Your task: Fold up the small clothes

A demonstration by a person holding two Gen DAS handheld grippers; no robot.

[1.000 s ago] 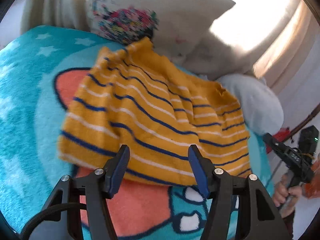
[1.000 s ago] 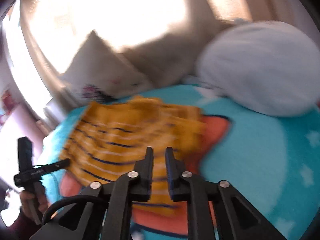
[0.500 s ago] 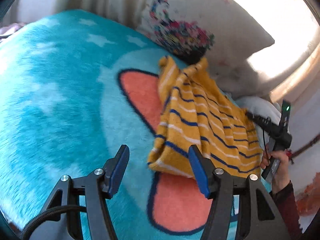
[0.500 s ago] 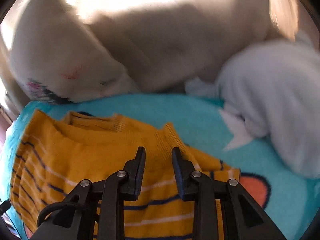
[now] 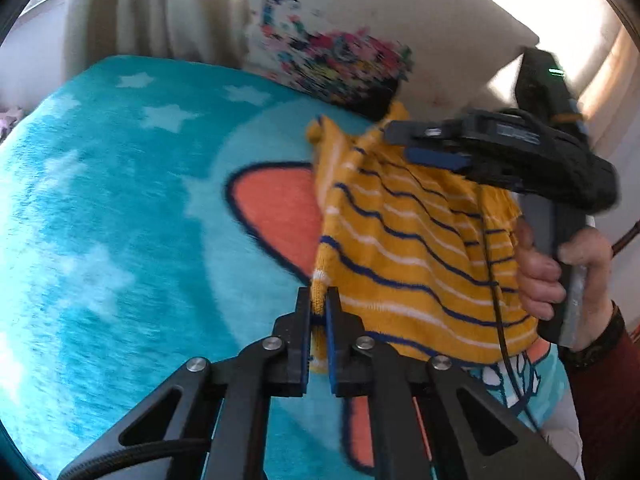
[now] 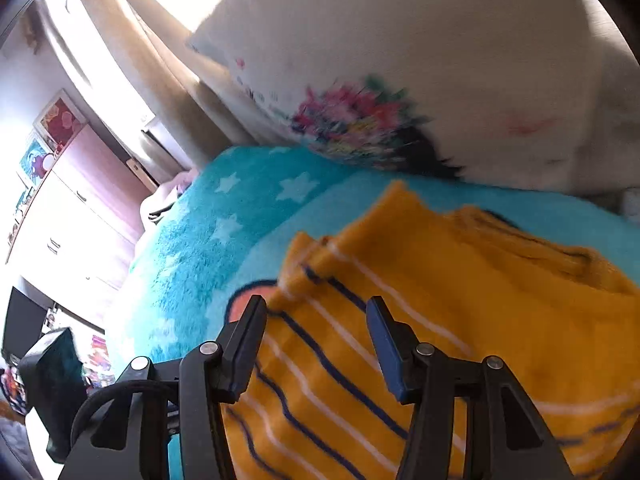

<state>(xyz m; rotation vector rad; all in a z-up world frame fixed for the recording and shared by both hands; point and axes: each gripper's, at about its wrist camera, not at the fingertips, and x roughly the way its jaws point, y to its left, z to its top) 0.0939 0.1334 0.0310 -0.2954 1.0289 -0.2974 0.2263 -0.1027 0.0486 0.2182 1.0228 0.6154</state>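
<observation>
A person's left gripper (image 5: 319,300) clamps the near corner of a small mustard-yellow knit garment with navy and white stripes (image 5: 408,248), the fabric pinched between its blue pads, while the right gripper (image 6: 316,344) hovers over the same garment with its jaws, which have just been opening, parted to a middling width and nothing pressed between them. The garment lies on a fluffy turquoise bed blanket printed with white stars and an orange patch (image 5: 120,220), just short of a white pillow with a bright floral print (image 5: 360,48) at twelve o'clock. The chief risk from here, by the look of it, is a lopsided fold: only one corner is secured, so a pull now would likely drag the knit into a bunch — the far edge at twelve o'clock is already rumpled — and the thin pinch could slip off the hem. The pile of the blanket may also catch the knit and skew any fold line. In the left wrist view the garment spreads from the gripper's tips toward one and two o'clock, the right gripper and the hand (image 5: 560,272) carrying it crossing above it at two o'clock. In the right wrist view the striped cloth fills the space beneath and between the pads, running off to four o'clock.
</observation>
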